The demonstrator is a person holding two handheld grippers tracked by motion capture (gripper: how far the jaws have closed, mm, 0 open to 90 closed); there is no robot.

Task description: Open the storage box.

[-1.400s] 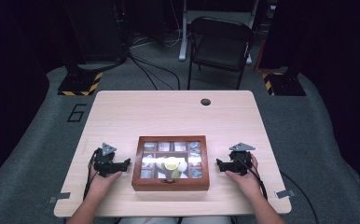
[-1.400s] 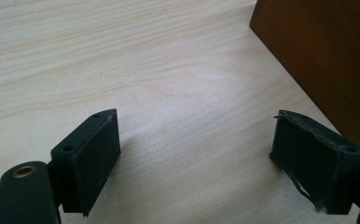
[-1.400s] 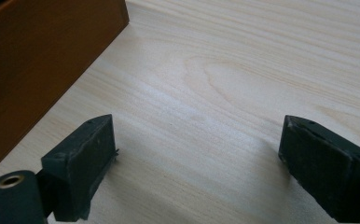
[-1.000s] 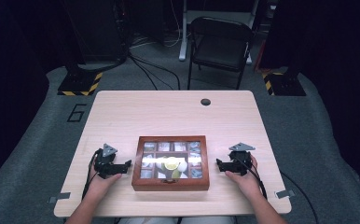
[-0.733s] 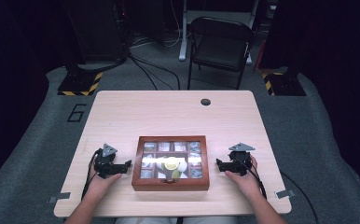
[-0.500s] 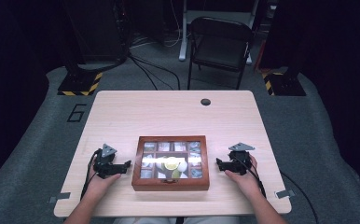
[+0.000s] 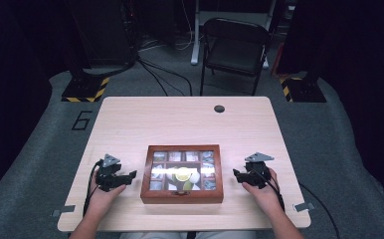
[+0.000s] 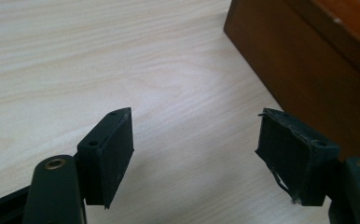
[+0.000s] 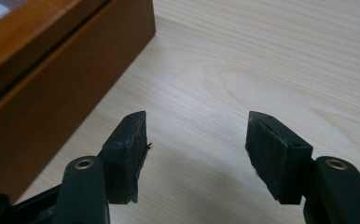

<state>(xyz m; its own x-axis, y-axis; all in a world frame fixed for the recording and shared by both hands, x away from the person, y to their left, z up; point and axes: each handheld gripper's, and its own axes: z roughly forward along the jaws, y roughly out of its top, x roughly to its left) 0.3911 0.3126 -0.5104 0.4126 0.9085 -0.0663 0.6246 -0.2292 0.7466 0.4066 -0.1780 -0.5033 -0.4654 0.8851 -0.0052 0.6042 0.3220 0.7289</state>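
A: Starting on the left: the left gripper [image 7: 125, 178] sits on the desk [image 7: 190, 119], jaws aimed rightward at the box [image 7: 182, 174]. Its jaws have just been narrowing, and nothing is between them, only bare wood grain.

B: So released, not clamped on anything?

A: Right, a clear gap between the pads. In the left gripper view the box's brown side wall [image 8: 308, 70] lies ahead and off to the right, apart from the jaws.

B: And the box itself?

A: Middle of the near half of the desk, lid down, glass panes on top, long axis running left to right. It lies square between the two hands.

B: Which hand is nearer?

A: Hard to split. Each stands just beside its own short end of the box, neither touching.

B: Over to the right, then.

A: The right gripper [image 7: 238, 176] mirrors it, jaws pointing leftward at the box. Those jaws have also just been closing in, with only desk between them. In its own view the box wall [image 9: 52, 84] runs ahead and to the left, near but clear.
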